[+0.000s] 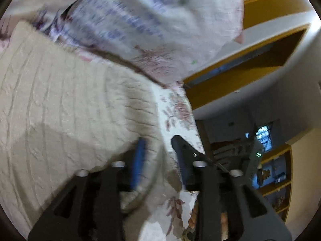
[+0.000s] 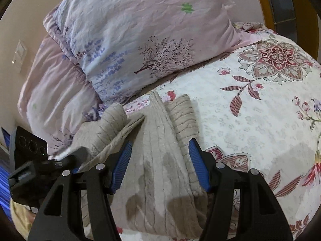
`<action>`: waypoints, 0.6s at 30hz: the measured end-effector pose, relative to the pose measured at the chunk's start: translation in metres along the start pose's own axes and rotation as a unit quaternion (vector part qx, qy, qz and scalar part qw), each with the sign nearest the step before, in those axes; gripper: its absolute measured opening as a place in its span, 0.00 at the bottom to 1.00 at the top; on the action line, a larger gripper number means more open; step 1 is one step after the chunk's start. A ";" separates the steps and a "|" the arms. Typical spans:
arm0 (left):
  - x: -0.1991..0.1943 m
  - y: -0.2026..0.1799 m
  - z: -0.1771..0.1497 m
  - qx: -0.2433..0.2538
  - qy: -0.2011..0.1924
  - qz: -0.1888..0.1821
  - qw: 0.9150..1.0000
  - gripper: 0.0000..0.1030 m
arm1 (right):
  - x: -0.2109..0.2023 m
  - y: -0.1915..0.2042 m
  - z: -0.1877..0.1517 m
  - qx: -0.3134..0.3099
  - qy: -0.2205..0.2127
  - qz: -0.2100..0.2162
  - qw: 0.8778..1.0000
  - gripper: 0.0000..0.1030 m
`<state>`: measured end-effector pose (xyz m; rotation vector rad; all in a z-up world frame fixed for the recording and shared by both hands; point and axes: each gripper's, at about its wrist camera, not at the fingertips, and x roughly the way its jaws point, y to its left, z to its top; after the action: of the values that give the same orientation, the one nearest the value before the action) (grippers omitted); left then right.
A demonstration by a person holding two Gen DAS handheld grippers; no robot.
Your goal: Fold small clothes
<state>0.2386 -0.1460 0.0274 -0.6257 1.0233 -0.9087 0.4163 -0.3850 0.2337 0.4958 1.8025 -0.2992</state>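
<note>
1. Blue-padded jaws of the right hand-held gripper [image 2: 159, 165] sit nearest the lens, abt half open, nothing pinched; they straddle the beige knit garment [image 2: 160, 160] from above w/o touching it.
2. Garment lies on the floral bedsheet [image 2: 250, 120], partly folded: sleeve flap at 10 o'clock, ribbed end at 12, just below the pillow [image 2: 130, 46].
3. Left hand-held gripper [image 1: 158, 156]: jaws apart, no cloth betw. them that I can see; frame is smeared, so pad contact unclear. Garment [image 1: 60, 110] fills its 9–10 o'clock side.
4. Risks, my judgement:
   - Loose sleeve flap could flop back open if not pressed flat; knit is springy.
   - Right jaws closing here may grab bedsheet w/ the garment, dragging the fold.
   - Thick layers may slip from one pad → skewed fold.
5. View diffs: right wrist shows whole garment shape, folds, pillow print, plus the other tool's body at 8 o'clock. Left wrist alone shows bed edge and room beyond, shelves [image 1: 276, 176] at 4 o'clock.
</note>
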 end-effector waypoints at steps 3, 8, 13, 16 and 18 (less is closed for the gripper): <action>-0.034 -0.010 0.000 0.027 -0.028 -0.021 0.999 0.74 | -0.003 0.000 0.003 0.020 0.019 0.049 0.998 0.60; -0.088 0.004 0.004 0.029 -0.084 0.006 0.996 0.85 | 0.017 0.003 0.002 0.072 0.090 0.127 0.985 0.60; -0.111 0.044 0.002 -0.012 -0.114 0.118 0.986 0.85 | 0.038 0.005 -0.004 0.113 0.139 0.155 0.972 0.60; -0.111 0.066 0.000 -0.032 -0.107 0.154 0.982 0.84 | 0.044 0.008 -0.004 0.118 0.150 0.156 0.969 0.60; -0.102 0.074 0.000 -0.041 -0.093 0.161 0.982 0.84 | 0.050 0.012 0.000 0.116 0.152 0.149 0.970 0.60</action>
<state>0.2409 -0.0201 0.0137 -0.5812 0.9623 -0.5165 0.4109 -0.3655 0.1866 1.0135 1.9627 -0.2353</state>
